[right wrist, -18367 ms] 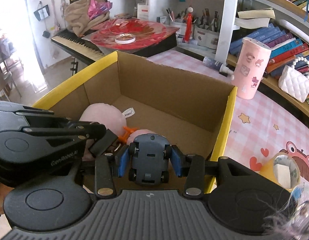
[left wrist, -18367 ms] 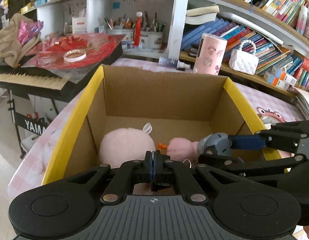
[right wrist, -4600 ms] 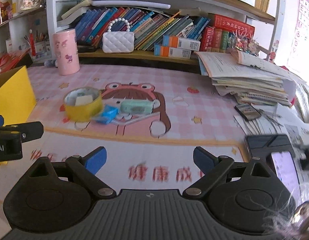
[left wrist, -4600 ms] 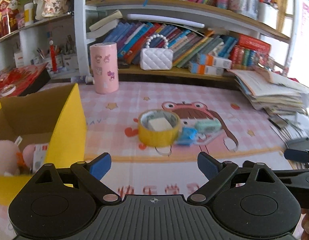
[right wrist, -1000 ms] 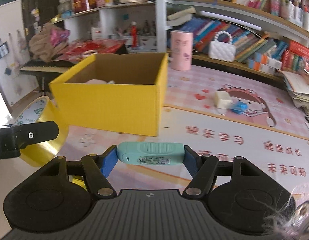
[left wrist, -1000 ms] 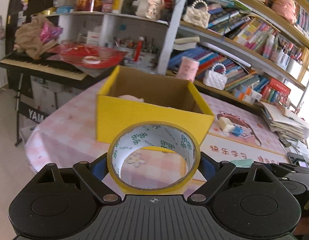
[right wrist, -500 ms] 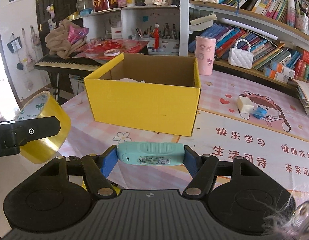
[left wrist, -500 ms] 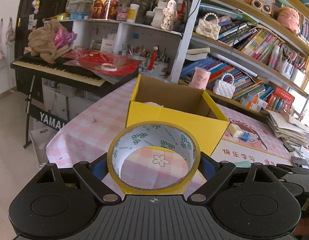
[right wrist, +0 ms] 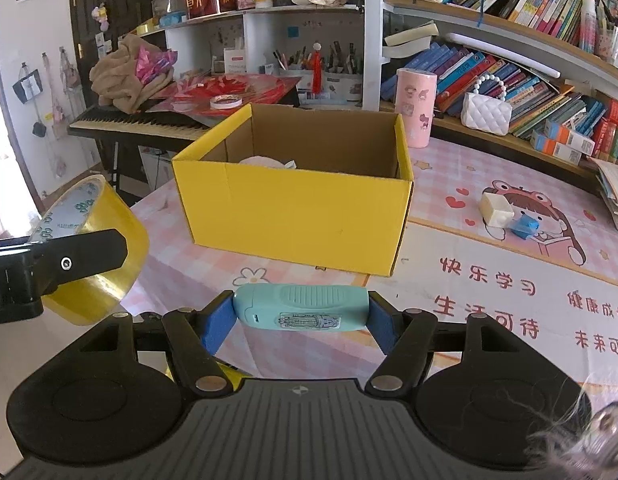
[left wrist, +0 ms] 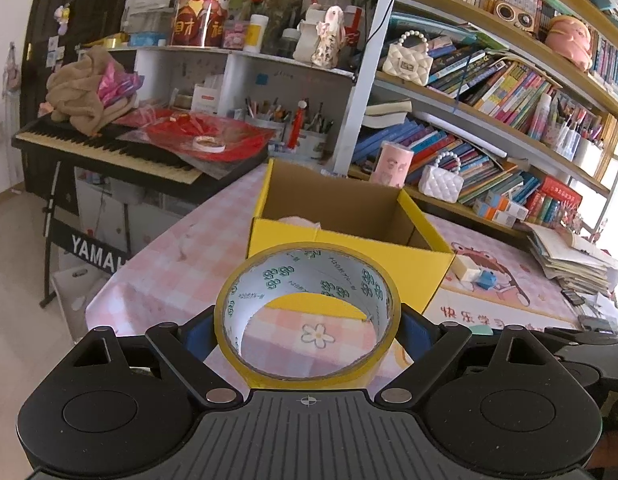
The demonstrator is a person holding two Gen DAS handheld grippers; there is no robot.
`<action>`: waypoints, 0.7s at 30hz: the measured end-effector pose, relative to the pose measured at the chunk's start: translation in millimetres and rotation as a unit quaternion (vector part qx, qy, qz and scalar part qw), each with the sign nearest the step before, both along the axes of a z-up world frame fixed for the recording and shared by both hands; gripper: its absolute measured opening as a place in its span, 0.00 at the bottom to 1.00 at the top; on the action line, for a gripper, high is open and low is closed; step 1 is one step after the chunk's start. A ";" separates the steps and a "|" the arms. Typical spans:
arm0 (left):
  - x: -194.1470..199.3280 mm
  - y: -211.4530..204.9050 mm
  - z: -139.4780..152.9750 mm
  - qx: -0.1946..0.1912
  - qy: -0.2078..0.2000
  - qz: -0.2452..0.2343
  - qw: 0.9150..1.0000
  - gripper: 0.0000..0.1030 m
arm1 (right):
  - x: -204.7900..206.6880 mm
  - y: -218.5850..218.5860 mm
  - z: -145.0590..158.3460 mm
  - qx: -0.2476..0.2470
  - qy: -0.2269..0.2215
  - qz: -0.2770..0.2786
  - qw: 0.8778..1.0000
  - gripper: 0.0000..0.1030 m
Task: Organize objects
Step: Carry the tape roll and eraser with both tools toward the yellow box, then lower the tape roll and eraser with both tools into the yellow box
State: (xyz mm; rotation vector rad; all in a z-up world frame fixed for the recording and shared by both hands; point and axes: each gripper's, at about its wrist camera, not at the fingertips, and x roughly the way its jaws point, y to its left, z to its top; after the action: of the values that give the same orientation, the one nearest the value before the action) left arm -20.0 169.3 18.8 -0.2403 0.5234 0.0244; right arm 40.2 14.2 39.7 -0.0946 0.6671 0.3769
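- Compared with half a second ago, my view barely changes: the yellow box [right wrist: 297,216] sits in about the same spot in both wrist cameras. A second ago it filled more of both views.
- About four and a half seconds ago both grippers were empty, and the tape roll and the green case lay on the cartoon mat; now each is in a gripper, and only a white block [right wrist: 496,209] and a small blue piece [right wrist: 525,227] lie there.
- My left gripper [left wrist: 307,330] stands wide, its blue pads [left wrist: 197,330] clamped on the outside of the yellow tape roll [left wrist: 307,376], held in the air over the tabletop's near edge, hole facing forward.
- My right gripper [right wrist: 301,322] is about half spread, grasping the pale green case [right wrist: 301,306] end to end, crosswise, in front of the box.
- The box stands open near the tabletop's left edge, something pink [right wrist: 261,162] inside.
- The tablecloth [right wrist: 469,184] is pink check.
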 end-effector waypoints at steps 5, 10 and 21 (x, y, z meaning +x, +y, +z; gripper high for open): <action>16.8 3.2 6.8 0.003 -0.011 0.007 1.000 0.88 | 16.0 -0.1 5.5 0.005 -0.005 0.000 1.000 0.65; 44.4 6.5 19.3 0.010 -0.029 0.014 0.999 0.88 | 42.6 0.4 19.6 0.015 -0.038 0.005 0.999 0.65; 119.4 -1.3 36.9 0.023 -0.050 0.032 0.998 0.88 | 135.5 10.6 36.1 -0.003 -0.077 0.039 0.996 0.65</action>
State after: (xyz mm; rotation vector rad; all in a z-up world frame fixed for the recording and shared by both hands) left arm 99.4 168.0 55.6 -0.2127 0.4147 0.0853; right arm 175.7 24.7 75.8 -0.1552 0.5125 0.4376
